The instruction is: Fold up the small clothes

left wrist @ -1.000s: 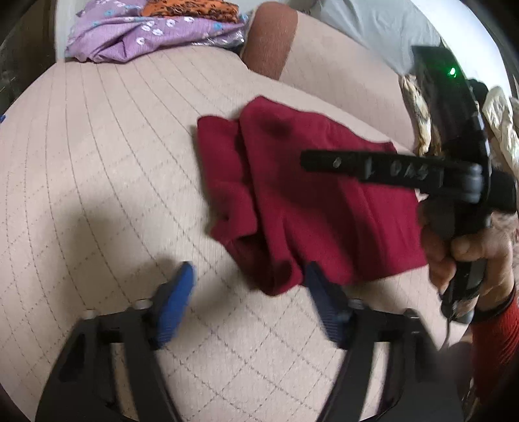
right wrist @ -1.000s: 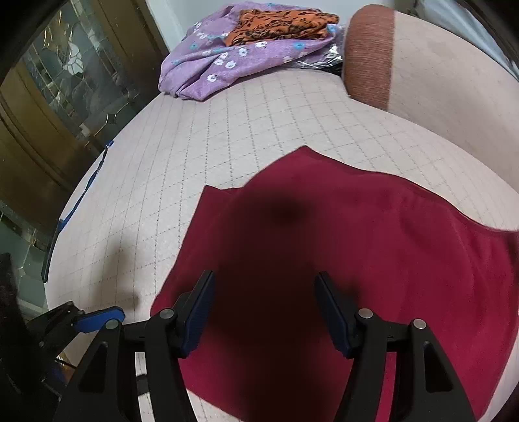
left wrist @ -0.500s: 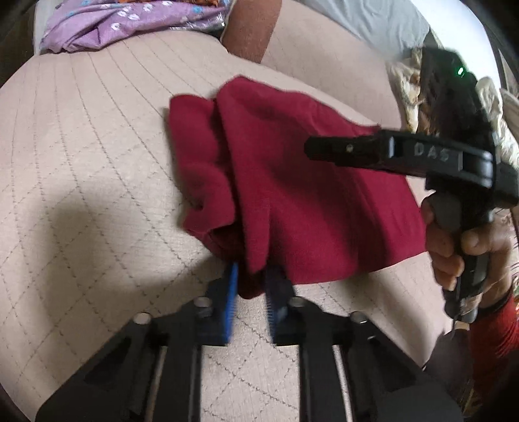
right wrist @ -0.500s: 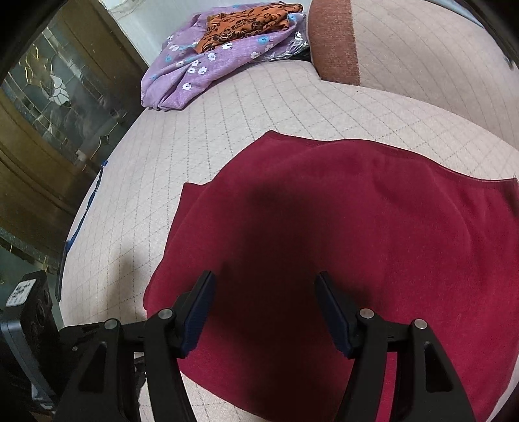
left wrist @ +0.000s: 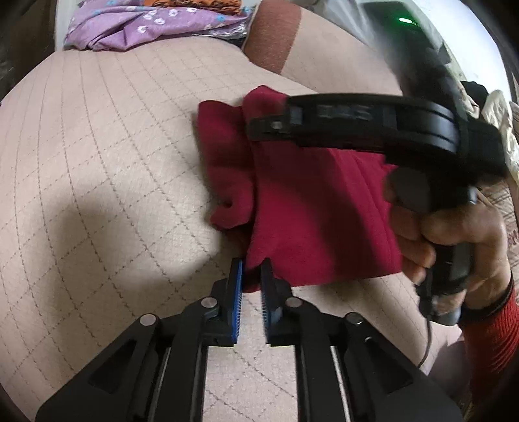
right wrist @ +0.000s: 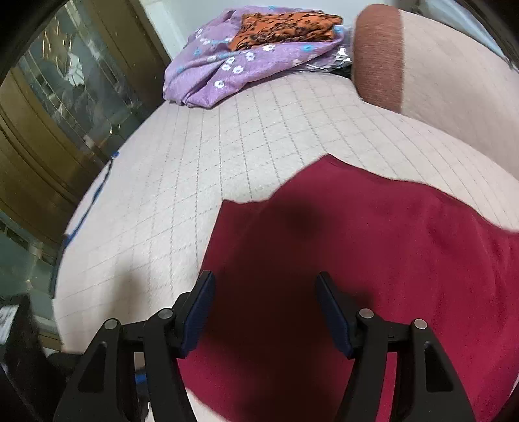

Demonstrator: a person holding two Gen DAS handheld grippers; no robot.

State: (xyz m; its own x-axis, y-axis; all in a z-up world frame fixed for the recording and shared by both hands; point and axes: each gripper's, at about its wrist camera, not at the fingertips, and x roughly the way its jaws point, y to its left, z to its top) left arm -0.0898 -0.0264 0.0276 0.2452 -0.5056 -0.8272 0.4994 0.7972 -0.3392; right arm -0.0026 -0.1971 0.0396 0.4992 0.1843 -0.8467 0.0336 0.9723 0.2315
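Red garment (left wrist: 311, 207): lies partly folded on the quilted beige bed cover (left wrist: 97, 162), one side doubled over into a bunched ridge along its left edge.
Left tool (left wrist: 250, 285): blue pads nipped together on the near corner of the red garment, cloth pinched between them.
Corner in the grip: drawn up off the bed cover toward the left tool, the rest of the cloth trailing away beyond it.
Right tool (right wrist: 264, 311): fingers spread wide apart, hanging over the red garment (right wrist: 373, 259) with nothing between them; whether they touch the cloth I cannot tell.
Right hand (left wrist: 454, 240): wrapped round the right tool's handle, seen blurred from the left wrist view, above the garment's right side.
Far end of the bed: a purple flowered cloth (right wrist: 233, 65) with an orange patterned piece (right wrist: 285, 26) on top, well apart from the red garment.
Cushion (right wrist: 382, 55): brown-banded, just beside the purple flowered cloth.
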